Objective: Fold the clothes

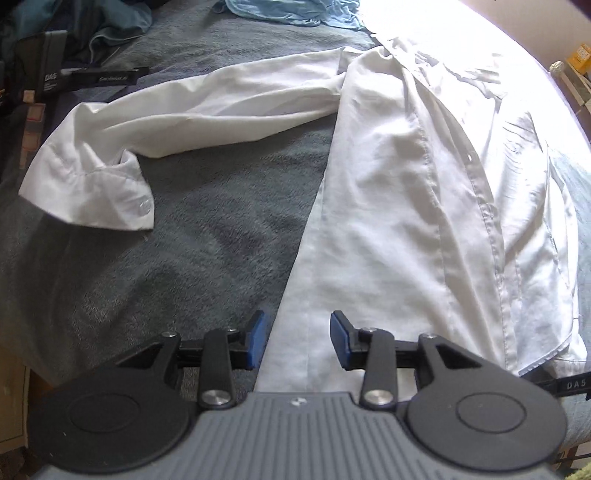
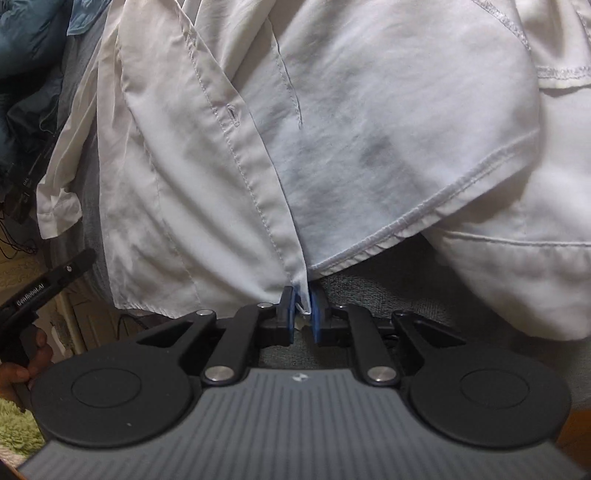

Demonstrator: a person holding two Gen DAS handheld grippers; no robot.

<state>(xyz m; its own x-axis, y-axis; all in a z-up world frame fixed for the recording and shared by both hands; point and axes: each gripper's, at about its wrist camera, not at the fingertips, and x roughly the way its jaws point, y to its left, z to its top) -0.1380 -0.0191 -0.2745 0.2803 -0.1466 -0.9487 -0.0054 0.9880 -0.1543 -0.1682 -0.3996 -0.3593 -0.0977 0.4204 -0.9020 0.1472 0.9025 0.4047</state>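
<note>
A white button-up shirt (image 1: 406, 184) lies spread on a grey blanket (image 1: 203, 240), one sleeve (image 1: 155, 122) stretched out to the left with its cuff folded. My left gripper (image 1: 297, 332) is open just over the shirt's bottom hem, blue pads on either side of the fabric edge, nothing pinched. In the right wrist view the same shirt (image 2: 332, 129) fills the frame, and my right gripper (image 2: 303, 304) is shut on the hem corner where the button placket ends. The other gripper (image 2: 40, 291), held by a hand, shows at the left edge.
Blue and teal garments (image 1: 295, 13) are heaped at the far side of the bed. Dark clothes and black labelled gear (image 1: 99, 75) sit at the upper left. A green rug (image 2: 16, 424) lies on the floor beside the bed. Bright light washes out the upper right.
</note>
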